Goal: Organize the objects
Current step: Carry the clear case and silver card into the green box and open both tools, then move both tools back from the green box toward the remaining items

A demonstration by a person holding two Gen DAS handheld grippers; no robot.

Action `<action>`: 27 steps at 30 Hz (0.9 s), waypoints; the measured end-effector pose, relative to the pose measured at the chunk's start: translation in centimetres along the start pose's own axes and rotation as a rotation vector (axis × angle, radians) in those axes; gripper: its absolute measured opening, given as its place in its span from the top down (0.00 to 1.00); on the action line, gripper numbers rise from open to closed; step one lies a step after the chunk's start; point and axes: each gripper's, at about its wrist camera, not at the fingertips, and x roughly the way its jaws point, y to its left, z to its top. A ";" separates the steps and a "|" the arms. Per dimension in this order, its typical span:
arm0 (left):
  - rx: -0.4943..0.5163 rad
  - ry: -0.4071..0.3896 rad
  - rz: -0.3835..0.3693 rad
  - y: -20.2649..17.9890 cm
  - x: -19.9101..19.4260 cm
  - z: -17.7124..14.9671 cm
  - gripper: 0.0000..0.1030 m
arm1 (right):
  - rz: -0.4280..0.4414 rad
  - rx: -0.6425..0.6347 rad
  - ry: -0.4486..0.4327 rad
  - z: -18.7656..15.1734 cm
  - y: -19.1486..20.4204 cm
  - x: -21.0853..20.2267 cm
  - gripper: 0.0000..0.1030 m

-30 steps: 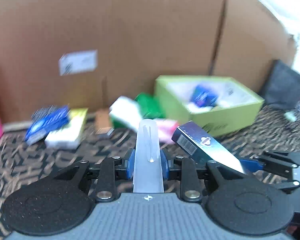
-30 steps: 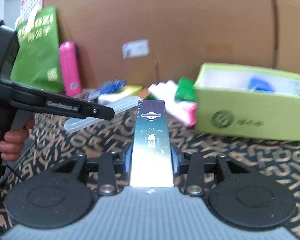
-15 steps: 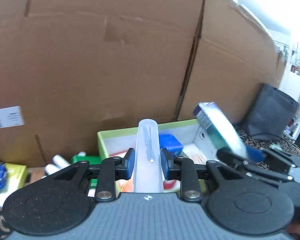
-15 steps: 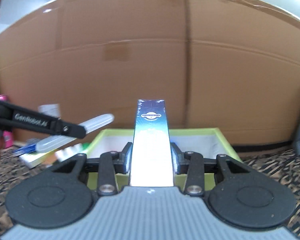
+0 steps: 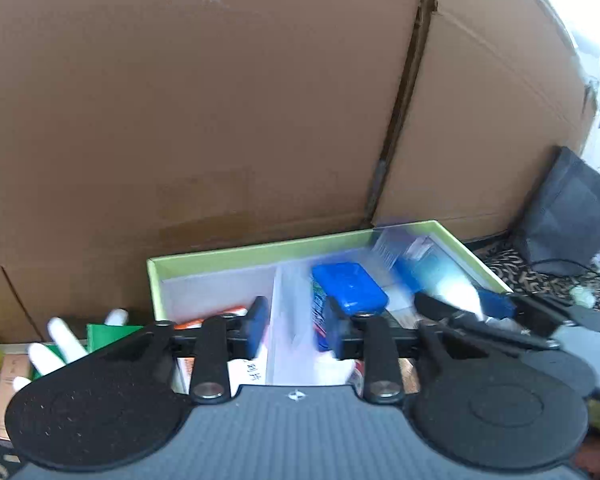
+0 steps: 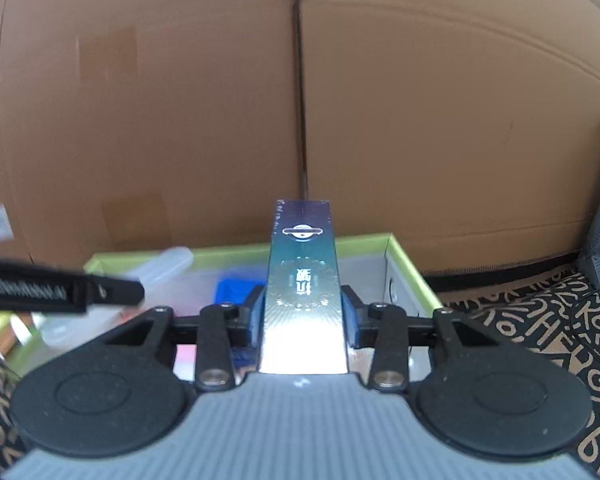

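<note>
Both items are being dropped into the green box (image 5: 156,280). The left hand-held gripper (image 5: 294,326) is opening, the clear tube (image 5: 288,320) loose between its jaws. The right hand-held gripper (image 6: 303,320) is opening around the dark carton (image 6: 304,276), centre frame. Next: withdraw clear. A blue case (image 5: 348,288) lies inside.

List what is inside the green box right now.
Inside the green box: a blue case, an orange-and-white pack at the left, printed packets beneath. Both grippers and the items between their jaws cover the rest.
</note>
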 end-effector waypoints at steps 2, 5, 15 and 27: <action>-0.043 -0.012 -0.008 0.6 -0.4 -0.6 0.21 | -0.028 -0.021 -0.004 -0.7 0.1 0.1 0.38; -0.060 -0.049 -0.012 1.0 -1.6 -1.4 0.20 | -0.063 -0.036 -0.048 -1.2 0.2 -1.1 0.26; -0.099 -0.101 0.013 2.0 -8.1 -3.9 0.14 | -0.017 -0.071 -0.168 -2.1 2.5 -8.7 0.00; -0.154 -0.067 0.189 7.4 -16.3 -11.0 0.10 | 0.204 -0.112 -0.094 -6.1 9.6 -13.6 0.00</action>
